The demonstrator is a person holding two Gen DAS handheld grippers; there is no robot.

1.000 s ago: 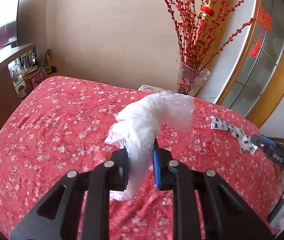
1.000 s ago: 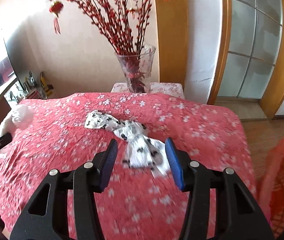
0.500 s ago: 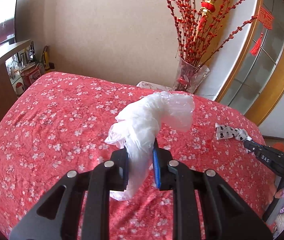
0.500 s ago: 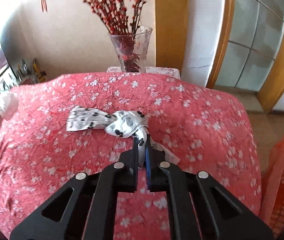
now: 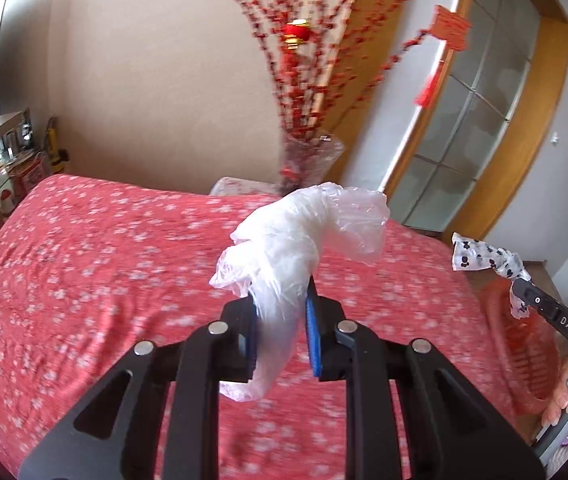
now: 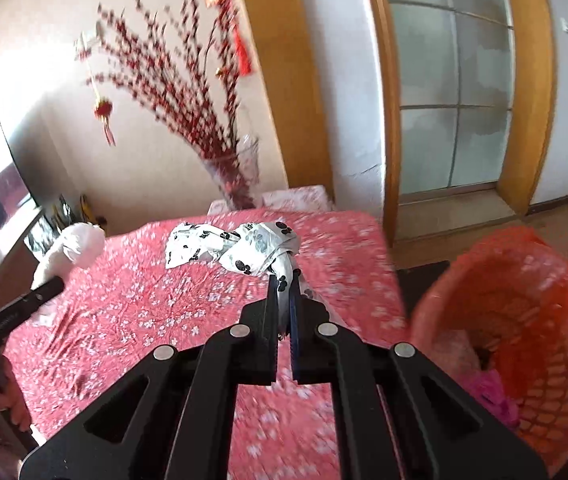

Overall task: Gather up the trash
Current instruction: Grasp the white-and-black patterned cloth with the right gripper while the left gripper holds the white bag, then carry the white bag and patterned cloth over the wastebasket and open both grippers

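The left tool (image 5: 280,316) clamps a crumpled white plastic bag (image 5: 300,240); the right tool (image 6: 284,300) clamps a black-spotted white wrapper (image 6: 244,246), the orange mesh basket (image 6: 524,320) at its three o'clock.

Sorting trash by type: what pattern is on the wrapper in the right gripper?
White wrapper with black paw-like prints, clearest in the right wrist view.

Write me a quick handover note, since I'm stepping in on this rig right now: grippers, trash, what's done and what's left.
Left gripper: jaws shut on the crumpled clear plastic bag, held above the red floral bedspread.
Right gripper: jaws shut on the white plastic wrapper with black paw prints, lifted off the bedspread.
Orange woven plastic basket stands on the floor at the right of the bed, with some pink trash already inside.
Done: both pieces picked up.
Left: carry both over the basket and release them.
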